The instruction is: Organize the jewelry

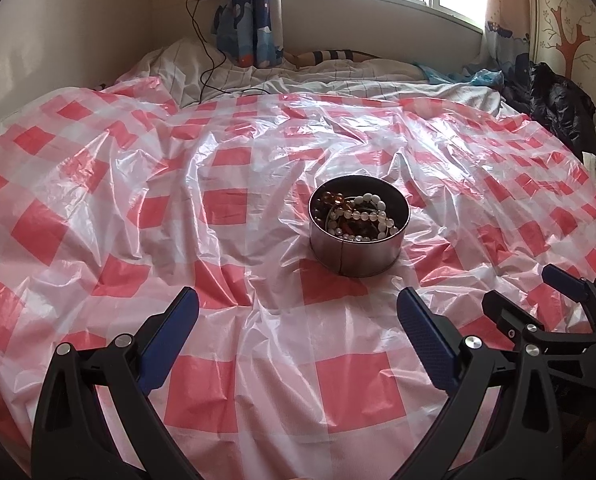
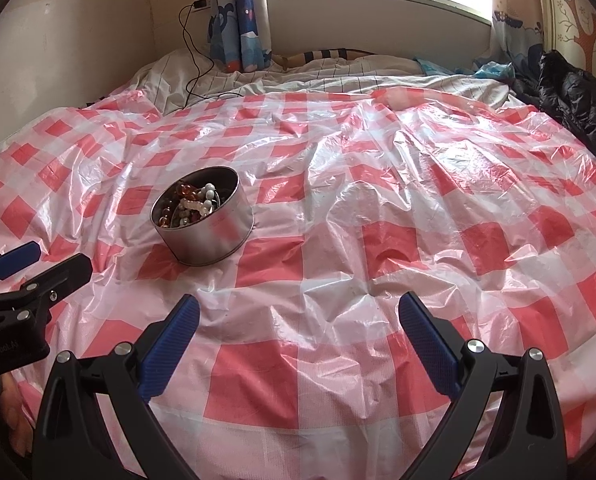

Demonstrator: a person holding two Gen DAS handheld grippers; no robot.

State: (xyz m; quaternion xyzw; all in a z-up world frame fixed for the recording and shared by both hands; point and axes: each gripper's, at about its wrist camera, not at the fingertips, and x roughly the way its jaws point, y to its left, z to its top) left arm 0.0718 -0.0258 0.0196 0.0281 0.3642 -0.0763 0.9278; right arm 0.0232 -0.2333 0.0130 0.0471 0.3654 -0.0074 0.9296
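Sitting on the bed is a round metal tin full of jewelry. It rests on a red and white checked plastic sheet that covers the bed, and the sheet is all wrinkly and shiny. Inside the tin there is a string of white beads lying on top of some brown and orange beads. They look all mixed up together.

The left claw is wide open and holds nothing. It points at the tin from the near side, and the tin is near but not touching it. The right claw is wide open too, and it is also empty. From that claw the tin sits off to the left and further away. The two claws are side by side above the sheet.

I think no jewelry has been sorted yet, since all of it is in the tin.

Some things could go wrong from here. The tin sits on a soft bed, so a push on its rim could tip it and spill the beads. The sheet is slippery, so the tin could slide away if a claw bumps it. The strings look tangled, so pulling one out could drag the others along. Small beads could also slip out of a claw and hide in the wrinkles
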